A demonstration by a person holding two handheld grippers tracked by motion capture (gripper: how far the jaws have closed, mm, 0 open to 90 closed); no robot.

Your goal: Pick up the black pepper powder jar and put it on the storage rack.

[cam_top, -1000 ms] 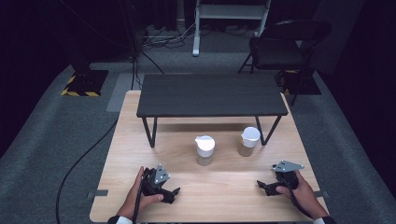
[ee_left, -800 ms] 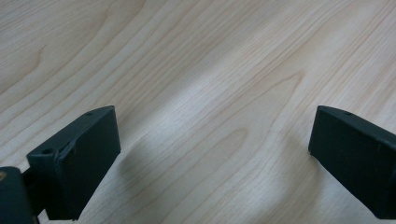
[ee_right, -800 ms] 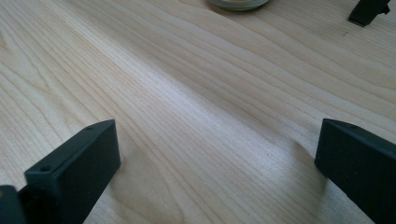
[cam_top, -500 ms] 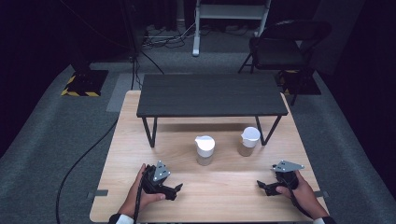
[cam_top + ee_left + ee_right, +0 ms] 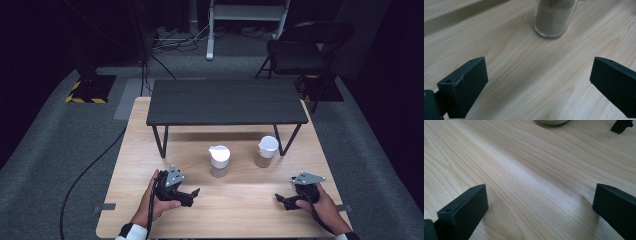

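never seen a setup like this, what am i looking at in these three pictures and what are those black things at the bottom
A person sits at a wooden table and holds a hand tool in each hand: the left gripper and the right gripper. The high view looks down from above. The other two pictures come from small cameras riding on each gripper; the black blocks are that gripper's own two jaws, standing wide apart with nothing between them. On the table stand two jars with white lids, the near jar and the far jar, both holding something sandy, in front of a low black shelf. Nothing is held yet.
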